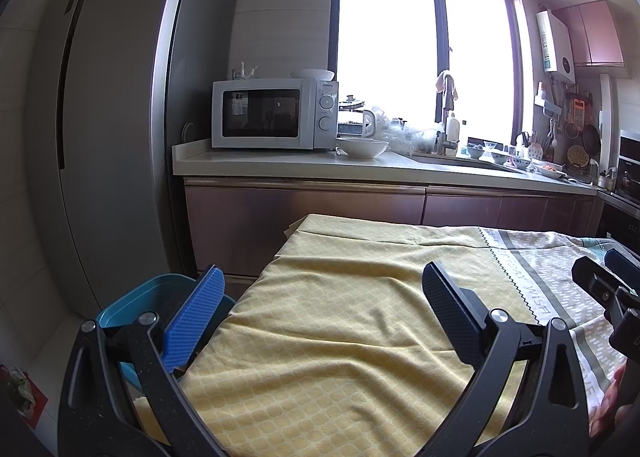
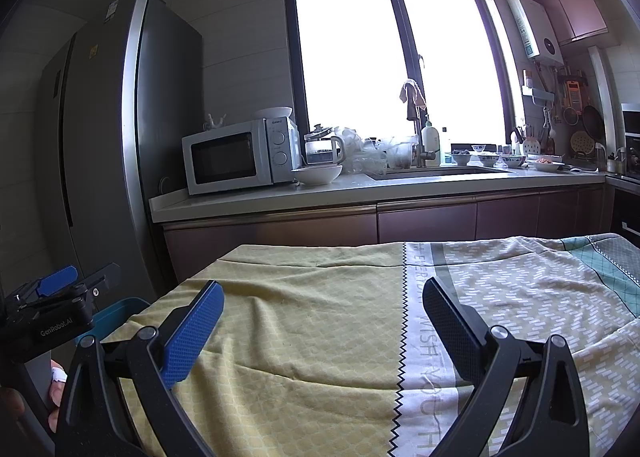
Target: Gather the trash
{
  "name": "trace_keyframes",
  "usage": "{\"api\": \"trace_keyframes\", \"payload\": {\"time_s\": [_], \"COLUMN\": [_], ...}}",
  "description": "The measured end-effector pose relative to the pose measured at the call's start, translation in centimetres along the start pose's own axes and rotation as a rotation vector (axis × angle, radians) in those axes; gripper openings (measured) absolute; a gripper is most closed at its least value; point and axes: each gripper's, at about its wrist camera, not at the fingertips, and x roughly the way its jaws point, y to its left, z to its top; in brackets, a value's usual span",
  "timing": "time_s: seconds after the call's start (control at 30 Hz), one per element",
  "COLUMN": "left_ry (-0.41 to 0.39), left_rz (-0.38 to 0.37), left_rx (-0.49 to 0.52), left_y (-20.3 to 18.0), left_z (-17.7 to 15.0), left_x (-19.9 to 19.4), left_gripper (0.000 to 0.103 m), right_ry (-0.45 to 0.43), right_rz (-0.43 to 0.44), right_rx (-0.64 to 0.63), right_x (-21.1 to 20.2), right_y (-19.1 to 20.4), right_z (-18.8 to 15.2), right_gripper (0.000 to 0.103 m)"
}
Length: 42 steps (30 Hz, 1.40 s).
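My left gripper [image 1: 322,277] is open, with nothing between its blue pads, and hovers over the left part of a table under a yellow patterned cloth [image 1: 340,329]. A teal bin [image 1: 132,305] stands on the floor just left of the table, below the left finger. My right gripper [image 2: 324,289] is also open and holds nothing, above the middle of the cloth [image 2: 300,297]. Each gripper shows at the edge of the other's view: the right gripper [image 1: 604,271], the left gripper [image 2: 80,281] above the bin [image 2: 116,309]. No loose trash shows on the cloth.
A tall grey fridge [image 1: 100,137] stands to the left. Beyond the table runs a counter [image 1: 320,167] with a microwave [image 1: 272,113], bowls, a sink and a bright window. Something crumpled lies on a red patch [image 1: 24,393] on the floor at lower left.
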Motion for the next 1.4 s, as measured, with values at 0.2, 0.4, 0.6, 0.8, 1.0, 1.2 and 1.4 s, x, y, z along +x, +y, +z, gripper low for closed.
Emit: {"api": "trace_keyframes", "payload": {"time_s": [0.2, 0.4, 0.6, 0.8, 1.0, 1.2, 1.4], "left_ry": [0.001, 0.003, 0.007, 0.008, -0.001, 0.058, 0.219], "left_rz": [0.0, 0.0, 0.004, 0.01, 0.004, -0.018, -0.052], "left_rx": [-0.002, -0.002, -0.002, 0.0, 0.008, 0.014, 0.028], "left_y": [0.1, 0.1, 0.0, 0.0, -0.2, -0.5, -1.0], "left_z": [0.0, -0.1, -0.2, -0.3, -0.4, -0.3, 0.1], "left_x": [0.1, 0.1, 0.2, 0.3, 0.4, 1.5, 6.2], "left_gripper": [0.097, 0.097, 0.097, 0.097, 0.097, 0.097, 0.097], "right_ry": [0.0, 0.002, 0.003, 0.008, 0.01, 0.021, 0.087], "right_rz": [0.0, 0.0, 0.0, 0.0, 0.0, 0.0, -0.055], "right_rx": [0.0, 0.001, 0.002, 0.002, 0.007, 0.01, 0.03], "right_x": [0.0, 0.0, 0.1, 0.2, 0.3, 0.5, 1.8], "right_y": [0.0, 0.0, 0.0, -0.1, -0.2, -0.7, -3.8], "right_z": [0.0, 0.0, -0.1, -0.3, -0.3, -0.2, 0.4], "right_gripper": [0.096, 0.096, 0.096, 0.096, 0.096, 0.096, 0.096]}}
